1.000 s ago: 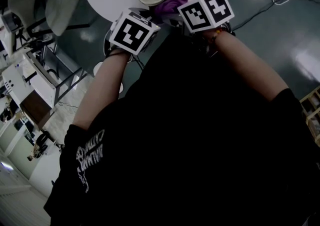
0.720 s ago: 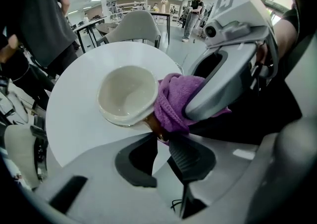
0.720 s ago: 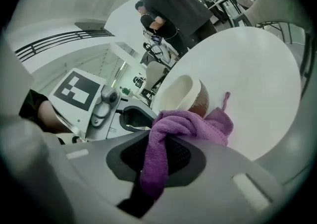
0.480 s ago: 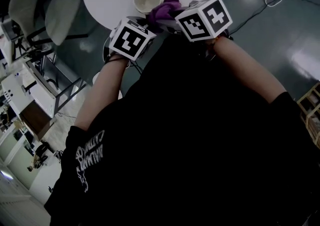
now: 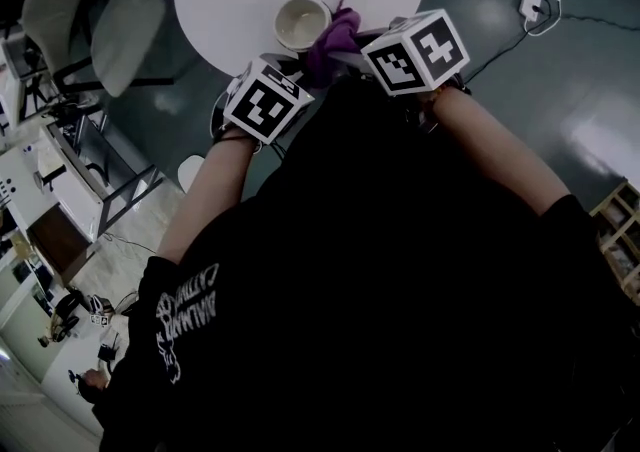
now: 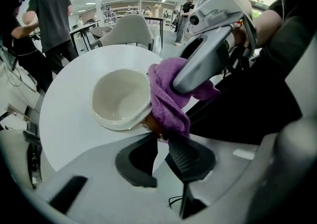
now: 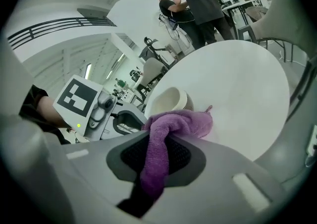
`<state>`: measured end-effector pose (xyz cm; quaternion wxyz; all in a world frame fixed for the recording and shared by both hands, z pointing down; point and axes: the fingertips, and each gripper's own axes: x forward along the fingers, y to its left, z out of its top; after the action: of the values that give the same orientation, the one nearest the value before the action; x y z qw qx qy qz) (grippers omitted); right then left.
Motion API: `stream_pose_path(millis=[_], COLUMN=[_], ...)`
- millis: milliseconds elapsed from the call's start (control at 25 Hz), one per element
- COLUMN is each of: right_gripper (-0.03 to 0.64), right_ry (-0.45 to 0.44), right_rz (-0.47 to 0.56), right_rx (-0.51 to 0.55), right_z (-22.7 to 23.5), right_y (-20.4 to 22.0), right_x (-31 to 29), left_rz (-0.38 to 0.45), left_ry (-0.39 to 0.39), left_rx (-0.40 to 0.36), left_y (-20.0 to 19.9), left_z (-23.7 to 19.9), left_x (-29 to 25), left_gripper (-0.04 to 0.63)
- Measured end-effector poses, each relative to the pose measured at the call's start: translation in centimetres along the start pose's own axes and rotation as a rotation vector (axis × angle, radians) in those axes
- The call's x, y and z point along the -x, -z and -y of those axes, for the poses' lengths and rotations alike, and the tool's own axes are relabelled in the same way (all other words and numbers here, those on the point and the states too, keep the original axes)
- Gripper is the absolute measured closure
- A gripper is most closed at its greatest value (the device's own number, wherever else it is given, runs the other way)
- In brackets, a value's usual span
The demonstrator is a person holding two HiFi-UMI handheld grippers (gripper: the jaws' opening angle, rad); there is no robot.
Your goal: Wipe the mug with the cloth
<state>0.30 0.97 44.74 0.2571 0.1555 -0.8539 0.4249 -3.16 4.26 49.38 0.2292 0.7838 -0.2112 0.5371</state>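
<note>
Nearest, the left tongs were closed partway on a brown part at the underside of the mug, seemingly its handle. They held the mug tipped over the near edge of the bench; whether it rested there could not be told. The right tongs were clamped tight on a fold of the purple cloth, whose free bulk lay against the mug's outer wall and rim on its right side.

To wipe well, I judge the cloth needed pressing flat to the wall and drawing round it, while the left tongs turned the mug to offer fresh surface. That hold looked narrow, so a hard push could twist the mug loose; pressure belonged toward the left tongs, not across them.

Beyond lay bare white bench top, then a chair and a standing person.
</note>
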Motion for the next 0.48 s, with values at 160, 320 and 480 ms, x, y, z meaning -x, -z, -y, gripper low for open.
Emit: stream_pose_path(millis=[160, 320, 480], right_gripper=[0.549, 0.549, 0.548], right_ry=[0.003, 0.012, 0.038], right_rz=[-0.019, -0.030, -0.015], right_rx=[0.004, 0.013, -0.021], right_z=[0.4, 1.0, 2.9], right_y=[-0.5, -1.1, -2.2], right_x=[0.2, 0.7, 1.5], left_rz=[-0.012, 0.001, -0.049], left_ry=[0.023, 0.051, 0.076], left_rx=[-0.014, -0.043, -0.078], left_y=[-0.1, -0.4, -0.4], left_z=[0.1, 0.3, 0.6], left_x=[0.0, -0.5, -0.5], left_gripper=[0.518, 0.520, 0.520])
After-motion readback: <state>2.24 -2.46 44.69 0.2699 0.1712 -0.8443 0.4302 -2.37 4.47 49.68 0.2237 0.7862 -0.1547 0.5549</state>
